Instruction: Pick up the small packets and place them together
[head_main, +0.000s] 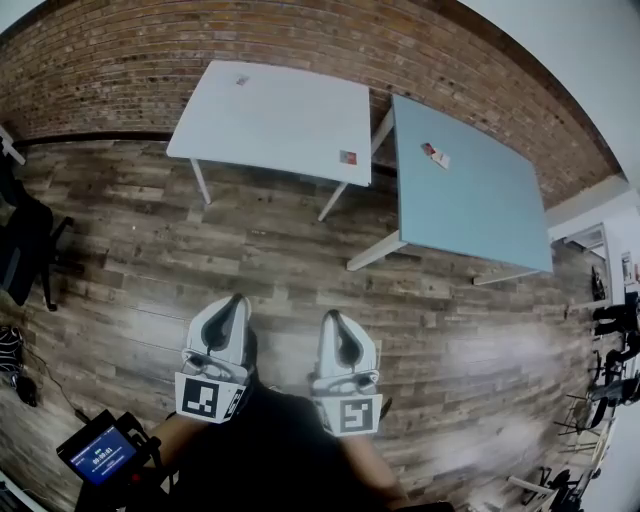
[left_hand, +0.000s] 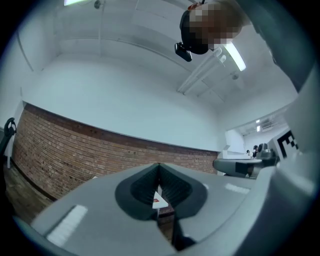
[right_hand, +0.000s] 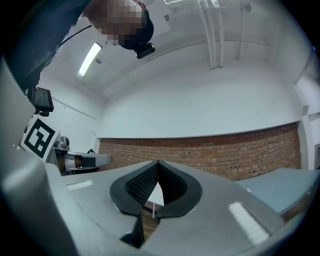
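Observation:
Small packets lie far ahead on two tables. One reddish packet (head_main: 347, 157) sits at the near right corner of the white table (head_main: 270, 115), and another small packet (head_main: 241, 79) lies near its far edge. On the pale blue table (head_main: 470, 190) a red and a white packet (head_main: 434, 154) lie side by side. My left gripper (head_main: 237, 299) and right gripper (head_main: 331, 316) are held close to the body over the wooden floor, both shut and empty. In the left gripper view the shut left gripper (left_hand: 159, 167) frames the white table's corner (left_hand: 160, 200). The right gripper (right_hand: 158, 164) points at the brick wall.
A brick wall (head_main: 300, 35) runs behind the tables. A black office chair (head_main: 25, 250) stands at the left. A small screen device (head_main: 100, 452) hangs at the lower left. More chairs and frames (head_main: 605, 380) crowd the right edge. Wooden floor (head_main: 300, 260) lies between me and the tables.

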